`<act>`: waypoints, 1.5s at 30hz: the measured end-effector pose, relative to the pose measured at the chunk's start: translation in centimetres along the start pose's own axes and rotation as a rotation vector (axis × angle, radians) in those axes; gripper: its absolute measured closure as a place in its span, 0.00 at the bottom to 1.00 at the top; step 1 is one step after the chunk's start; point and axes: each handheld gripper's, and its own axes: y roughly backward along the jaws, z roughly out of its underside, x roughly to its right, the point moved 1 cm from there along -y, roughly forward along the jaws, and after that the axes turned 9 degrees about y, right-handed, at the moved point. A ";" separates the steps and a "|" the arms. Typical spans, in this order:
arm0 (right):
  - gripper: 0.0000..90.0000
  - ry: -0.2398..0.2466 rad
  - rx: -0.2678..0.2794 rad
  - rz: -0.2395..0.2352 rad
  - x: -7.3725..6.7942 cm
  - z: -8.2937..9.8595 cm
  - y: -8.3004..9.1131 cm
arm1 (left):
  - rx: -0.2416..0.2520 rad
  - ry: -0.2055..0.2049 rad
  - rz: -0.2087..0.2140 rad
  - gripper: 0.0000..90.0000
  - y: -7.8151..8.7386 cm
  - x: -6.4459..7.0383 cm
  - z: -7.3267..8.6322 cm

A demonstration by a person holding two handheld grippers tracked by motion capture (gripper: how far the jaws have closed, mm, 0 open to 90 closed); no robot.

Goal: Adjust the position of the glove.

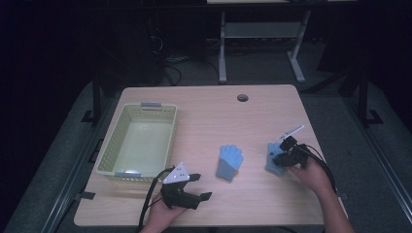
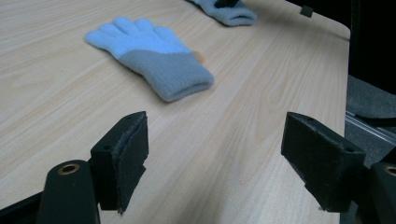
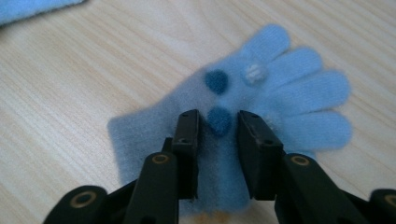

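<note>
Nearest to the person's edge of the table (image 1: 252, 204), the left gripper (image 1: 205, 187) rests low with its jaws spread wide and nothing between them; in the left gripper view (image 2: 215, 154) bare wood shows in the gap, and one blue glove (image 2: 149, 56) lies flat a little way ahead, cuff toward the camera. Over on the right, the right gripper (image 1: 277, 159) is down on the second glove (image 1: 275, 164), which sits near the table's right edge. In the right gripper view its jaws stand narrowly apart over the knit (image 3: 218, 135), a dark blue dot between them; they look to be pinching a fold at the glove's back (image 3: 261, 93), though I can't be sure the cloth is truly caught. So the step in hand seems to be the pick-up of this right-hand glove, and the yellow basket (image 1: 167, 131) at the far left is the likely place for it. Next would be a firm squeeze and a straight lift, since soft knit can slip out of a shallow pinch. Room is good: open wood lies between glove and basket, with only the middle glove (image 1: 229, 162) in the path, easy to pass above.
</note>
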 end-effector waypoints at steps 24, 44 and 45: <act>0.91 0.012 0.080 0.033 -1.4 -0.9 2.8 | 0.004 -0.006 -0.001 0.26 0.0 0.1 0.0; 0.90 0.113 0.169 -0.110 -8.1 -7.7 3.0 | 0.008 -0.009 0.002 0.26 0.0 0.1 0.0; 0.90 0.118 0.169 -0.118 -8.3 -8.0 2.8 | 0.010 -0.008 0.003 0.26 0.1 0.1 0.0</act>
